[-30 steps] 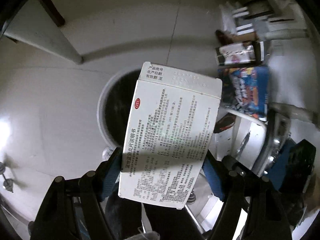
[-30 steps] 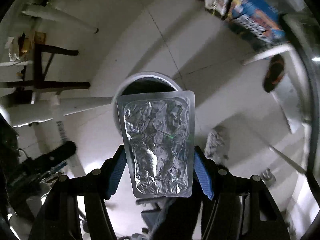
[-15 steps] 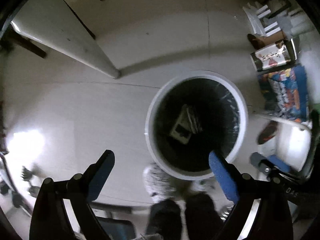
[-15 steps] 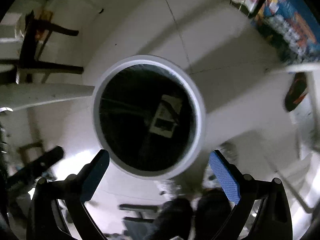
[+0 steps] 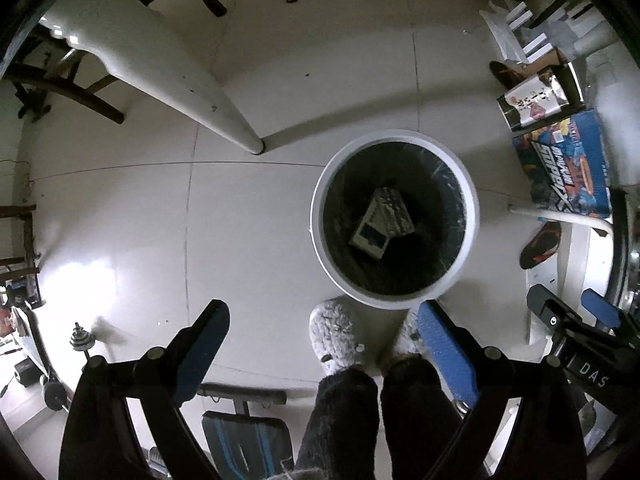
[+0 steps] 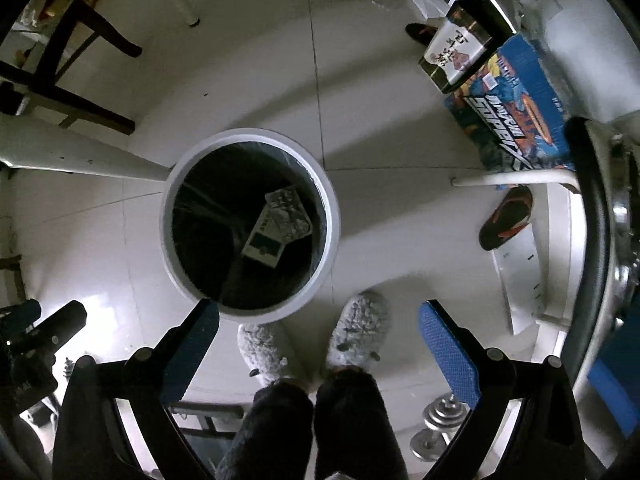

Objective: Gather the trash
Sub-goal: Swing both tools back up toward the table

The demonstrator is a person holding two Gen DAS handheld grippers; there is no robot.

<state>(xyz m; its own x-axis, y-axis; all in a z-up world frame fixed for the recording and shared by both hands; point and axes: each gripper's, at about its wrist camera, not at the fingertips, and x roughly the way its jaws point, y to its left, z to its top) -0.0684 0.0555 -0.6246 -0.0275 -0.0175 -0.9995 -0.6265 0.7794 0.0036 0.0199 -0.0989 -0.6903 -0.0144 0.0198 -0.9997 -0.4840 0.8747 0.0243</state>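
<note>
Both grippers hang empty above the round white trash bin, jaws spread wide.

From the left wrist we see the left gripper (image 5: 322, 320) with its textured blue pads apart; the trash bin (image 5: 394, 222), smooth-rimmed and lined in glossy black plastic, holds the flat medicine box (image 5: 370, 234) with the crinkled foil blister pack (image 5: 394, 212) on top. From the right wrist, the right gripper (image 6: 318, 318) gapes likewise; only here do we see chrome dumbbells (image 6: 440, 420) beside fuzzy grey slippers (image 6: 358, 332).
</note>
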